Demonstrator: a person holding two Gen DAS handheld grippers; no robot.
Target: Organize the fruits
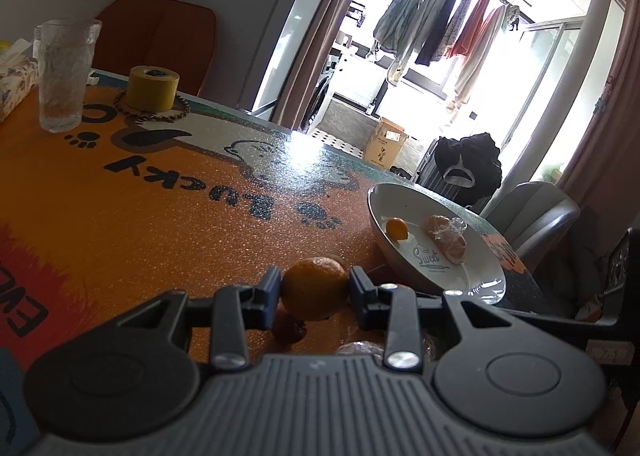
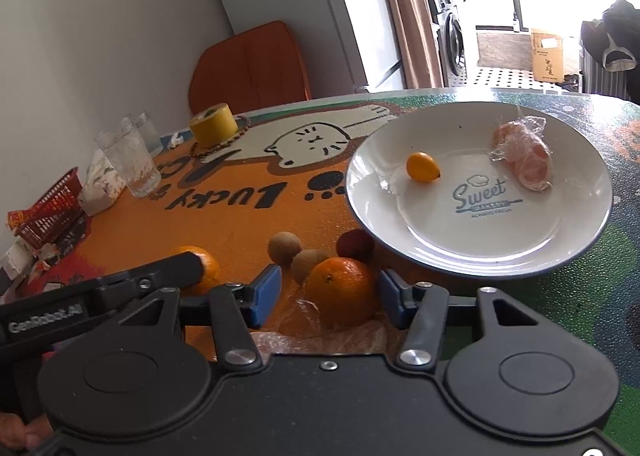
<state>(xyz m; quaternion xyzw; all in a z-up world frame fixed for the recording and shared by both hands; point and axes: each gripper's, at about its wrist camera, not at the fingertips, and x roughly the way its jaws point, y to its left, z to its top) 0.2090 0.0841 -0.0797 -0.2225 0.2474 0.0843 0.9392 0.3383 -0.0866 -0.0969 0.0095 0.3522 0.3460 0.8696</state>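
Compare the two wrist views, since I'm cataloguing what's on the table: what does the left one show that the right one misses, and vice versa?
Only the left wrist view: hanging laundry and a grey chair.
Only the right wrist view: a red basket, two brown longans, a red lychee and a second orange between the right gripper's fingers.
Both: the white plate holding a kumquat and wrapped peeled citrus, the yellow tape roll, glass, and the orange in the left gripper.

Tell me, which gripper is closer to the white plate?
Right. The right gripper sits just short of the plate; the left gripper is farther off to the plate's left.
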